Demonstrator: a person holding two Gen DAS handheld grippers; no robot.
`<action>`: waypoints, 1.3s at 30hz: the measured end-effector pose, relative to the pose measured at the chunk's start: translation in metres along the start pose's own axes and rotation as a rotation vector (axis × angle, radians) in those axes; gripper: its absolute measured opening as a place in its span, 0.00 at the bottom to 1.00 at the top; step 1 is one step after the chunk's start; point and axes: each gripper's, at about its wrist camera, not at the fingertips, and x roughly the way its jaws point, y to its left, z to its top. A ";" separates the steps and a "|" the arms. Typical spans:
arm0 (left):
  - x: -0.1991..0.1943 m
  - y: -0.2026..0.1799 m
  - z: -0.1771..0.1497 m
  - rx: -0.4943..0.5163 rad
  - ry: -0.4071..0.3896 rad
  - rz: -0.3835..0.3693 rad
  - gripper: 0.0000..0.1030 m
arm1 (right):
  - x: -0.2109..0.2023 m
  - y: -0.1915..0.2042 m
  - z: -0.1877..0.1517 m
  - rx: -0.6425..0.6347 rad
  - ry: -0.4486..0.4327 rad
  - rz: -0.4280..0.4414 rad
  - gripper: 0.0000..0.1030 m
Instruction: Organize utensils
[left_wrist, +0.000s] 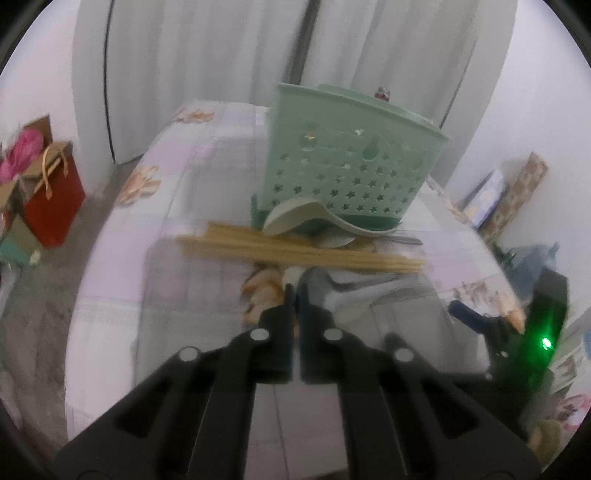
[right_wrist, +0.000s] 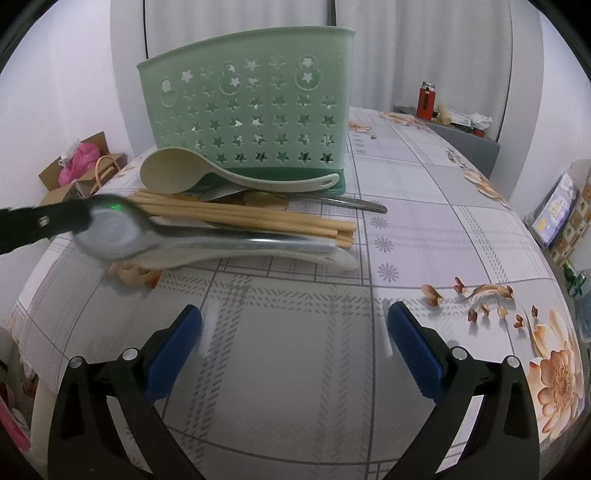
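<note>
Right-wrist view, left to right. The left claw (right_wrist: 79, 218) enters from the left edge, its black fingers closed on the bowl of a metal spoon (right_wrist: 122, 232); the spoon's handle runs rightward above a pale plastic spoon (right_wrist: 258, 256) that lies on the tabletop (right_wrist: 424, 206). Just behind these lies a bundle of wooden chopsticks (right_wrist: 251, 218), parallel to the spoons. Behind the bundle, a second pale plastic spoon (right_wrist: 207, 173) rests against the base of the green utensil holder (right_wrist: 251, 110), which stands upright toward the far edge of the tabletop, pierced with star-shaped holes. A thin metal handle (right_wrist: 354, 203) projects to the right from beneath the pile; which utensil it belongs to cannot be told. In the foreground, the right claw (right_wrist: 293, 343) stands wide open over bare tabletop, blue pads well apart, nothing between them. A red bottle (right_wrist: 426, 98) stands beyond the far right corner.

Left-wrist view. The left claw (left_wrist: 295, 291) is closed narrow, with the spoon's blurred grey bowl at its fingertips. The chopsticks (left_wrist: 295, 251) lie across the frame beyond it, the utensil holder (left_wrist: 343, 166) behind them.
</note>
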 end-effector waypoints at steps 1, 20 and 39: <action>-0.001 0.006 -0.003 -0.017 0.007 0.003 0.00 | 0.000 0.000 0.000 0.000 0.000 -0.001 0.95; 0.003 0.076 -0.031 -0.355 0.076 -0.139 0.34 | 0.000 0.003 0.000 0.003 0.000 -0.010 0.95; -0.038 0.101 -0.014 -0.452 -0.105 -0.209 0.01 | -0.032 0.008 0.001 -0.092 -0.076 0.002 0.93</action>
